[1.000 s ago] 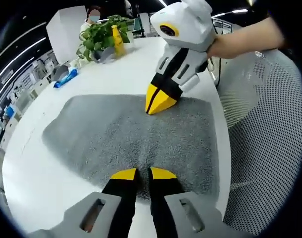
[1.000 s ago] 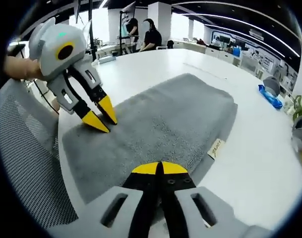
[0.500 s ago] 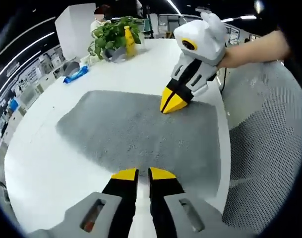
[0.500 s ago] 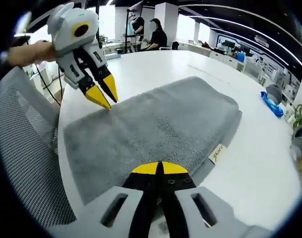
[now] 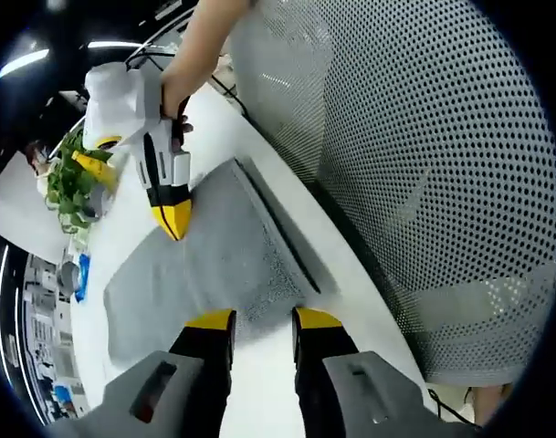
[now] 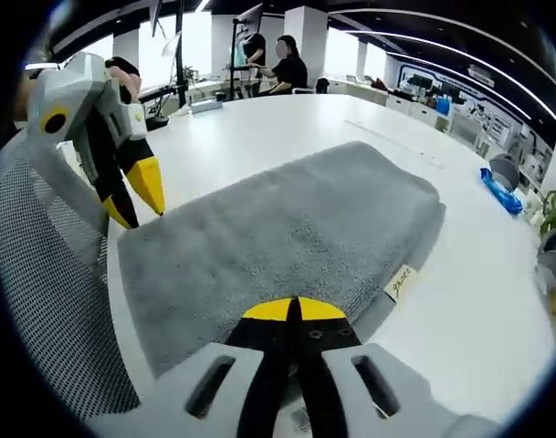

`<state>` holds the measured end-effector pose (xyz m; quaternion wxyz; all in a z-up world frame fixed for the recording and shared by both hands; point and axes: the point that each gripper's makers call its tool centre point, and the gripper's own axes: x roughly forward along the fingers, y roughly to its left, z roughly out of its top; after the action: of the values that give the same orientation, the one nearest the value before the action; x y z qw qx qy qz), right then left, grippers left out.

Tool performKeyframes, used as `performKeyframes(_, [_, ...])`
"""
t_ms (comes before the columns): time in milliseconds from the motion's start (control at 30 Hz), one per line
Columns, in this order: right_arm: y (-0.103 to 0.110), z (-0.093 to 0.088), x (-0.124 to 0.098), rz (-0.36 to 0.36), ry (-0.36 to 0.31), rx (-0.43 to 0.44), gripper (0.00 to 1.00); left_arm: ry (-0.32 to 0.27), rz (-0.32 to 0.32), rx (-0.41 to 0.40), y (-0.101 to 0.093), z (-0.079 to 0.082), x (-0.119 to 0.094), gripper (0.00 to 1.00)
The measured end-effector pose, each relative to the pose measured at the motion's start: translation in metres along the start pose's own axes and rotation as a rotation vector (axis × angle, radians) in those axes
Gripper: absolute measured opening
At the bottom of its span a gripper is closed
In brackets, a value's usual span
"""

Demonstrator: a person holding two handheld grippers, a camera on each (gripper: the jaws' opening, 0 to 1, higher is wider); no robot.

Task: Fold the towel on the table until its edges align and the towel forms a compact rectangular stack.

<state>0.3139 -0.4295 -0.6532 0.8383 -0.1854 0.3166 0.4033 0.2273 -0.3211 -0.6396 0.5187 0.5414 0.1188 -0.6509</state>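
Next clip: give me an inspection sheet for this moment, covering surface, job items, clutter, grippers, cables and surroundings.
Surface: white table, mostly bare.
Job's things: grey towel lying folded flat, label tag at its edge.
Clutter: blue packet, potted plant with a yellow bottle.
Grippers: left gripper open near the towel corner; right gripper shut at the towel's edge.
Cables: dark cables at the table end.
Surroundings: mesh chair, seated people.

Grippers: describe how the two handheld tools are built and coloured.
Both the left gripper and the right gripper have a rounded pale grey body, black jaws with yellow tips, and a yellow ring around a dark round lens. A bare, sleeveless arm holds the right one.
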Motion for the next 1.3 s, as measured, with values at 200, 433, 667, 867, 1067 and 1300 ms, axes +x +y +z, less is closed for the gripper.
performKeyframes(200, [-0.001,0.000,0.000,0.003,-0.002,0.007,0.00,0.002,-0.032,0.061,-0.007,0.007,0.008,0.30])
performKeyframes(433, [0.000,0.000,0.000,0.001,-0.002,0.005,0.00,0.010,-0.065,0.068,-0.006,0.009,0.015,0.22])
performKeyframes(667, [0.000,0.000,0.000,0.004,-0.004,0.016,0.00,-0.003,-0.042,-0.096,-0.002,0.010,0.015,0.11])
performKeyframes(867, [0.003,0.010,-0.010,0.038,0.009,-0.032,0.00,-0.094,0.005,-0.348,0.021,0.019,-0.001,0.06])
performKeyframes(1067, [0.009,0.056,-0.042,0.087,-0.173,-0.001,0.11,-0.174,0.088,-0.532,0.047,0.023,-0.016,0.06])
performKeyframes(1300, [0.078,0.060,-0.067,0.201,-0.138,-0.209,0.26,-0.236,0.111,-0.694,0.064,0.023,-0.018,0.06])
